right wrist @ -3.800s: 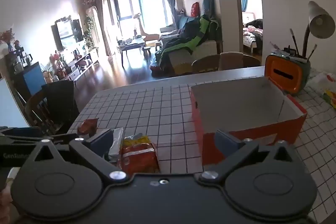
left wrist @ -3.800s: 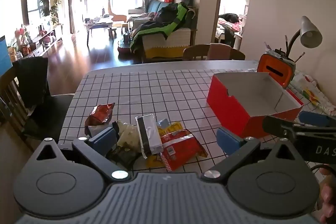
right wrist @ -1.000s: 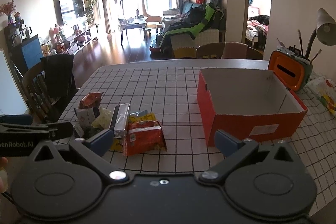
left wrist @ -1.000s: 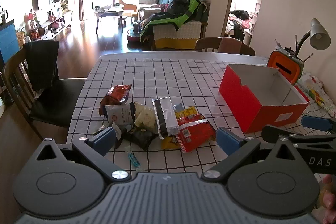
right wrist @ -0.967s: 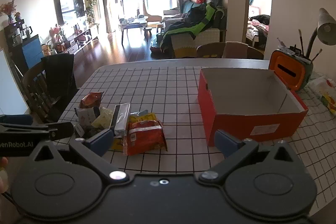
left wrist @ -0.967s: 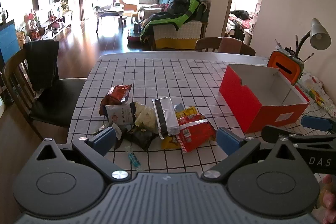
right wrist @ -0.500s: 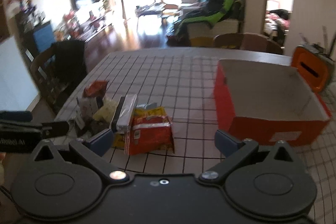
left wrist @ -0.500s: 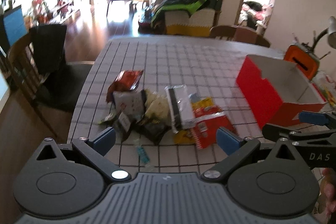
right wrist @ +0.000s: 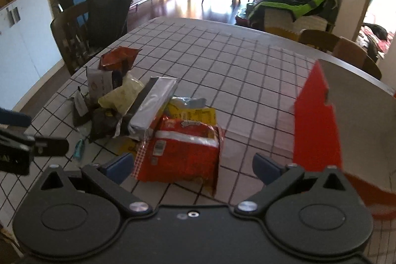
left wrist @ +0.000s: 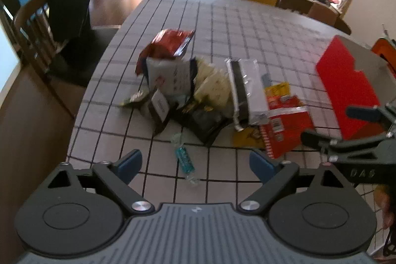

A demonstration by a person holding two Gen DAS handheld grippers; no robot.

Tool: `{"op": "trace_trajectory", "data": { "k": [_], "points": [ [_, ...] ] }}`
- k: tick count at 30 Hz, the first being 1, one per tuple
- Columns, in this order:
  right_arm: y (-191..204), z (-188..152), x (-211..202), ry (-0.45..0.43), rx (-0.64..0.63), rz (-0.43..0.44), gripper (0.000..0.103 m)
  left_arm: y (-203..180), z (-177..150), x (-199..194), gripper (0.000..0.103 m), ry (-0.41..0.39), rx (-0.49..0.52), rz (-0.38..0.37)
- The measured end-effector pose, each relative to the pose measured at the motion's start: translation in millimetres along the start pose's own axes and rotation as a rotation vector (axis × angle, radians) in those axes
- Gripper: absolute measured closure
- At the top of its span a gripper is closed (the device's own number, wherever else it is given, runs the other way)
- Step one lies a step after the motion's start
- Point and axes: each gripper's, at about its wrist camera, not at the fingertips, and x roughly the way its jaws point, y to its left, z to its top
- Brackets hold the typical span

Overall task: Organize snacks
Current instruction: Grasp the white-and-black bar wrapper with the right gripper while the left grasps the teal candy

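Observation:
A pile of snack packets lies on the checked tablecloth (left wrist: 222,21): a red-brown bag (left wrist: 170,43), a white packet (left wrist: 170,76), a yellow bag (left wrist: 212,88), a silver packet (left wrist: 247,88) and a red bag (left wrist: 284,125). A small teal candy (left wrist: 184,160) lies apart at the front. My left gripper (left wrist: 195,165) hovers over that candy with its jaws closing, and the pads do not touch it. My right gripper (right wrist: 193,167) stands open above the red bag (right wrist: 180,155), which shows between its fingers. The red box (right wrist: 316,120) stands open-topped to the right.
A wooden chair draped with a black garment (left wrist: 66,16) stands at the table's left edge. An orange pen holder (left wrist: 383,48) sits behind the box. Another chair (right wrist: 321,41) is at the far side. The left gripper's fingers (right wrist: 49,146) show beside the right one.
Both grippers have sunk and tilted down toward the snack pile, which now fills more of each view. The left jaws have narrowed a little.

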Motion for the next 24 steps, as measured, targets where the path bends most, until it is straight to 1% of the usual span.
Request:
{"op": "trace_trajectory", "data": {
  "k": [1, 6, 8, 10, 12, 15, 19, 21, 23, 24],
  "points": [
    [2, 5, 4, -0.005, -0.012, 0.008, 0.001, 1, 0, 5, 0.016, 0.013, -0.011, 0.004],
    [13, 34, 26, -0.03, -0.053, 0.049, 0.001, 6, 4, 22, 0.025, 0.028, -0.048, 0.024],
    [18, 45, 36, -0.028, -0.056, 0.056, 0.002, 9, 7, 29, 0.035, 0.057, -0.077, 0.022],
    [24, 54, 47, -0.017, -0.051, 0.069, 0.005, 12, 7, 35, 0.036, 0.078, -0.1, 0.017],
    [29, 60, 58, -0.008, -0.043, 0.056, 0.012, 13, 7, 39, 0.037, 0.086, -0.111, 0.027],
    [32, 66, 76, 0.026, -0.019, 0.047, 0.02, 14, 7, 43, 0.041, 0.092, -0.122, 0.036],
    [28, 69, 90, 0.071, 0.054, 0.038, 0.026, 11, 6, 50, 0.049, 0.103, -0.108, 0.043],
    [29, 70, 93, 0.078, 0.059, 0.047, 0.03, 9, 6, 53, 0.053, 0.108, -0.101, 0.039],
    [34, 70, 94, 0.077, 0.045, 0.059, 0.032, 6, 6, 57, 0.059, 0.112, -0.089, 0.046],
    [36, 70, 95, 0.079, 0.04, 0.062, 0.034, 5, 5, 58, 0.06, 0.116, -0.084, 0.052]
  ]
}}
